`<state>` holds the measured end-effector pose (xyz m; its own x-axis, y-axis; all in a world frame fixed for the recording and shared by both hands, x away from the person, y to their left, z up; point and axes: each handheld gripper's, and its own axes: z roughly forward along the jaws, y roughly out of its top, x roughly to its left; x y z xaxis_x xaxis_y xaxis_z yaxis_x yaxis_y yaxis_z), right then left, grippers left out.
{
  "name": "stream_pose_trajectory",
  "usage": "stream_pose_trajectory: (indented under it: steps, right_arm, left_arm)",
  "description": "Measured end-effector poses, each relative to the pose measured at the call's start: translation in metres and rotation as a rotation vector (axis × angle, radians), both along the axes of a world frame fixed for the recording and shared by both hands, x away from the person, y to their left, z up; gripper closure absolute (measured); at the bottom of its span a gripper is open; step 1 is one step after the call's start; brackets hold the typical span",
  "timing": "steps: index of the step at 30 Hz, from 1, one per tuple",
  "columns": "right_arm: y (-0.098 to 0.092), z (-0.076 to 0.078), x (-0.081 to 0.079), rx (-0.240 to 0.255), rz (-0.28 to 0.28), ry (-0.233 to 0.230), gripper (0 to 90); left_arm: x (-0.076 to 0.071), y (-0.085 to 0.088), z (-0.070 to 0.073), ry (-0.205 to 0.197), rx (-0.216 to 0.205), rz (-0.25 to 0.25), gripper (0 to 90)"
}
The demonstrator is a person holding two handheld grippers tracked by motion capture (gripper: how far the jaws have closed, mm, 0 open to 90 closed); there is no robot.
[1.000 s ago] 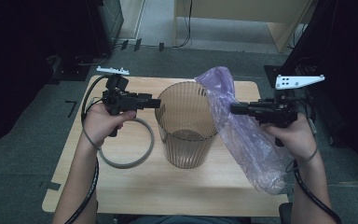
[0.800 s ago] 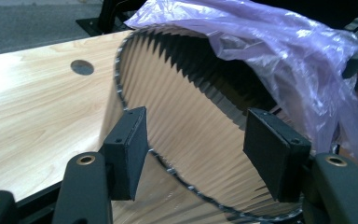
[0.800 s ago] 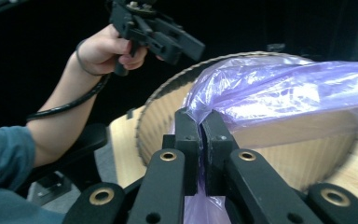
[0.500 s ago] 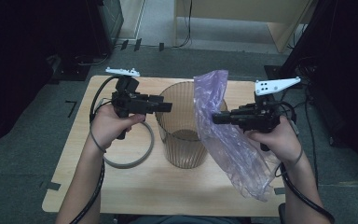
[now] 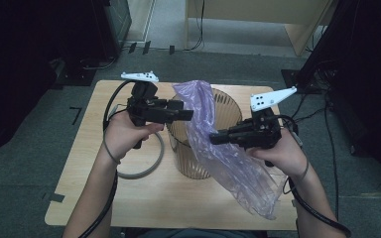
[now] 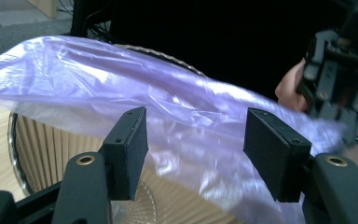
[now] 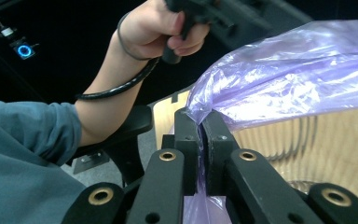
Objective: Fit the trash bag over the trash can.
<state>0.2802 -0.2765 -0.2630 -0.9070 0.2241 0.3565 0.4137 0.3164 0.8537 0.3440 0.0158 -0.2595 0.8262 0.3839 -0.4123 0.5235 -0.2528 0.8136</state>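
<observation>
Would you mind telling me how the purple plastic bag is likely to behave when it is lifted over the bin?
The purple plastic bag probably stays floppy: it drapes and creases below the right hand-held gripper. It looks thin and translucent, so likely light and slippery.

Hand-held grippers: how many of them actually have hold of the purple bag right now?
1. The right hand-held gripper is shut on the purple bag over the bin. The left hand-held gripper is open, its pads apart just short of the plastic.

Grey carpet floor [image 5: 39, 148] – wood cabinet [image 5: 258, 25] at back (dim surrounds).
</observation>
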Motion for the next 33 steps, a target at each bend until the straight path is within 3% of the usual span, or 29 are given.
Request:
stream_pose_trajectory:
  steps: [6,16,24,33]
  right_arm:
    - [0.006,-0.003,0.000,-0.006,0.026,0.013,87.3]
    - [0.007,-0.001,-0.002,0.013,0.044,0.020,86.9]
    - [0.002,0.010,-0.010,0.057,0.065,-0.003,86.9]
    - [-0.003,0.024,-0.023,0.088,0.081,-0.052,86.9]
  left_arm:
    - [0.007,-0.012,-0.005,0.009,0.024,0.006,39.1]
    - [0.002,-0.028,-0.011,0.003,0.076,-0.022,39.0]
    - [-0.014,-0.040,-0.007,-0.010,0.097,-0.099,39.0]
    - [-0.031,-0.041,0.004,-0.040,0.077,-0.160,38.8]
